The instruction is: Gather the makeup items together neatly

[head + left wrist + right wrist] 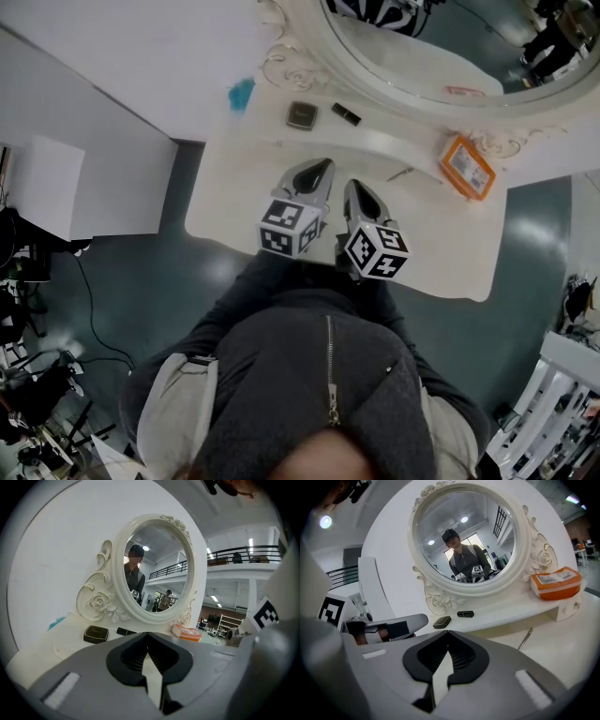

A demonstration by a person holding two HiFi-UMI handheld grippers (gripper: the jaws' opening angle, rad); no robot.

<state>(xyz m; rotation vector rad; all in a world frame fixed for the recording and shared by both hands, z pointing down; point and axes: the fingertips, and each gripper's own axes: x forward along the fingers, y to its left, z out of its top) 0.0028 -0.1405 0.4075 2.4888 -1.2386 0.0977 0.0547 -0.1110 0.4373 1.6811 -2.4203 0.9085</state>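
Compact: a dark square case (301,115) lies flat on the raised shelf under the mirror. There is a faint line of print on its lid, too small for me to read.
Lipstick: a black tube (346,114) lies on its side just right of the compact, not touching it.
Orange packet: it sits at the shelf's right end (467,167), well apart from those two. Its white label carries print I cannot read.
Thin stick: a slim rod (401,174) lies on the lower table top, between the lipstick and the orange packet.
Blue thing: it is at the shelf's left end (241,94); I cannot tell what it is.
My left gripper: it (323,169) is over the lower table top, pointing at the shelf, with its jaws pressed together and nothing between them.
My right gripper: it (356,190) is just beside the left one, jaws likewise closed and empty.
Marker cubes: black-and-white square patterns, no words.
Mirror: oval (412,56), in a white frame carved with roses.
Table: white (234,220).
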